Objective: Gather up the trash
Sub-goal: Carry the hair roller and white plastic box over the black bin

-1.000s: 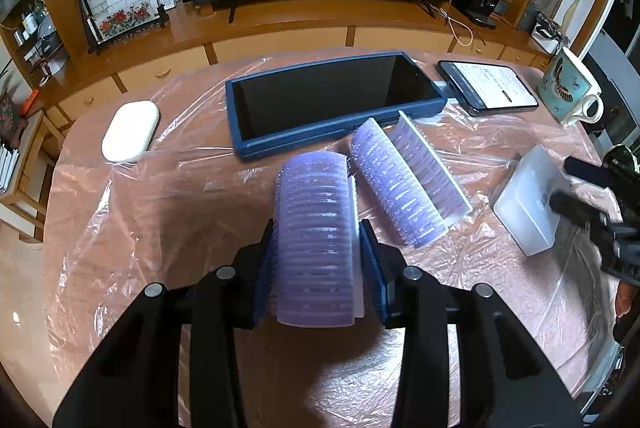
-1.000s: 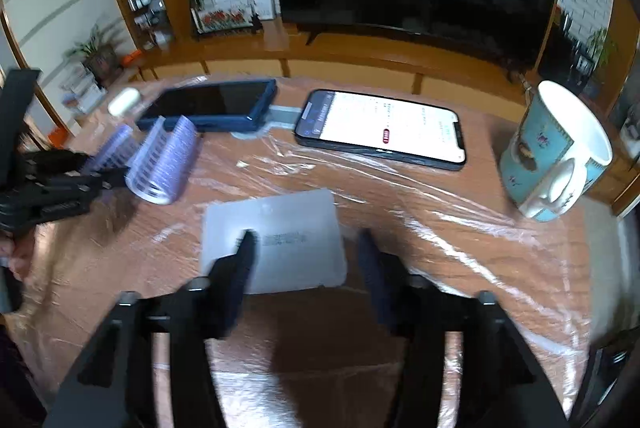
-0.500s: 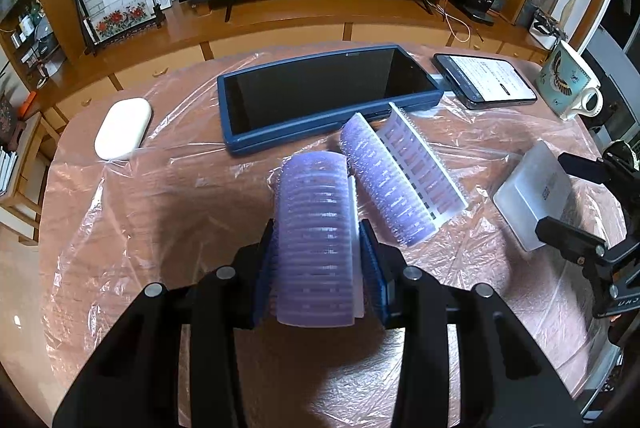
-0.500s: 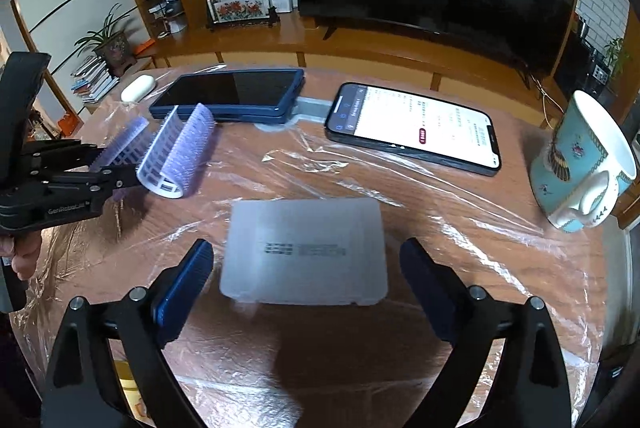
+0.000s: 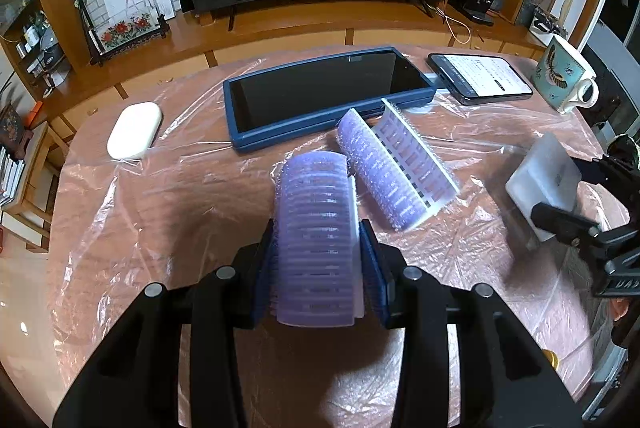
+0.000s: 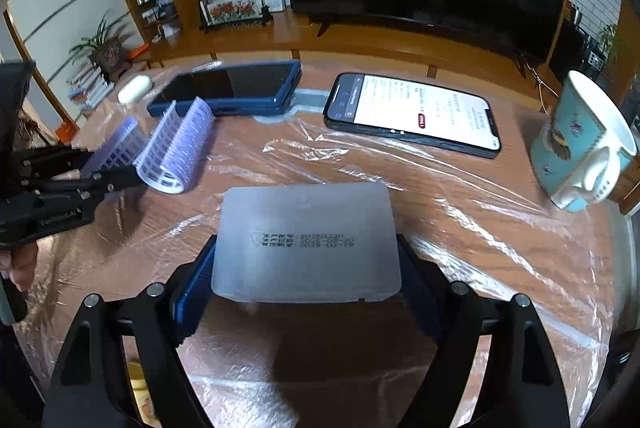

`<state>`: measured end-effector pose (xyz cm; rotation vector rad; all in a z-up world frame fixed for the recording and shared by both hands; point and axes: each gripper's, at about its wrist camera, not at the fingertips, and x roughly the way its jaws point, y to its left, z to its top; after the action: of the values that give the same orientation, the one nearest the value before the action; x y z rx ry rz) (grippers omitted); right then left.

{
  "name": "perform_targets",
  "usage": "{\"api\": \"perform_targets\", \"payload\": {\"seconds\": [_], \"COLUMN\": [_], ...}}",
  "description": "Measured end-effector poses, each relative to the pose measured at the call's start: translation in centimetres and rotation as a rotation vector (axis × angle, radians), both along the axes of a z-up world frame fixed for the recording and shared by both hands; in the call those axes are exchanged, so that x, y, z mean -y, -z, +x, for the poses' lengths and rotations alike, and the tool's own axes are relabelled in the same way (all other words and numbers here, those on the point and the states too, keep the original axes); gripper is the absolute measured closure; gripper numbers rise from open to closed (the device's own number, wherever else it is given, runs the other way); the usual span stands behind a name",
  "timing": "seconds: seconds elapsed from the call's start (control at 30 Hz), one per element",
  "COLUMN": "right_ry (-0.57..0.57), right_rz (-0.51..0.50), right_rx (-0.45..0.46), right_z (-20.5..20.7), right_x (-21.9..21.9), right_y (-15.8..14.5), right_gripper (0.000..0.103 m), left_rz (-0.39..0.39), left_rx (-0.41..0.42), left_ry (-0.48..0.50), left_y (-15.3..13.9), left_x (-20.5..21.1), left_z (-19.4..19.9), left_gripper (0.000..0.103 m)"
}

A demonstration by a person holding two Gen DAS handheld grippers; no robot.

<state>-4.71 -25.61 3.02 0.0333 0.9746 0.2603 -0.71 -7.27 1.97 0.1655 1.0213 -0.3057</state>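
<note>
Your left gripper (image 5: 320, 260) is clenched on a purple hair roller (image 5: 316, 228), lifted off the table (image 5: 160, 208). Your right gripper (image 6: 306, 282) is closing its jaws around the frosted plastic box (image 6: 306, 240). Pickup seems underway; next, firm that grip before lifting

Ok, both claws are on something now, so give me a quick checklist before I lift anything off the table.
1. Left claw shut on the roller: ok.
2. Right claw closing, white box between its pads: firm grip cannot tell.
3. Second roller apart from the held one: ok.
4. Phone and mug well away from the box: ok.
5. Plastic sheet not pinched under the box: cannot tell.
6. Trash bin in view: not ok.
</note>
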Motion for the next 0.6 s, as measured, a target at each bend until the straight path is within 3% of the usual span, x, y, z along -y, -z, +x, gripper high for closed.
{"api": "perform_targets", "payload": {"seconds": [0.6], "right_ry": [0.045], "right_rz": [0.129], "right_rx": [0.061], "right_z": [-6.3], "right_x": [2.3], "right_y": [-3.9], "right_gripper": [0.022], "left_rz": [-0.078], "left_rx": [0.059], "left_ry": [0.005], "left_y": [-2.8], "left_x": [-0.3], "left_z": [-5.6], "left_gripper": [0.062]}}
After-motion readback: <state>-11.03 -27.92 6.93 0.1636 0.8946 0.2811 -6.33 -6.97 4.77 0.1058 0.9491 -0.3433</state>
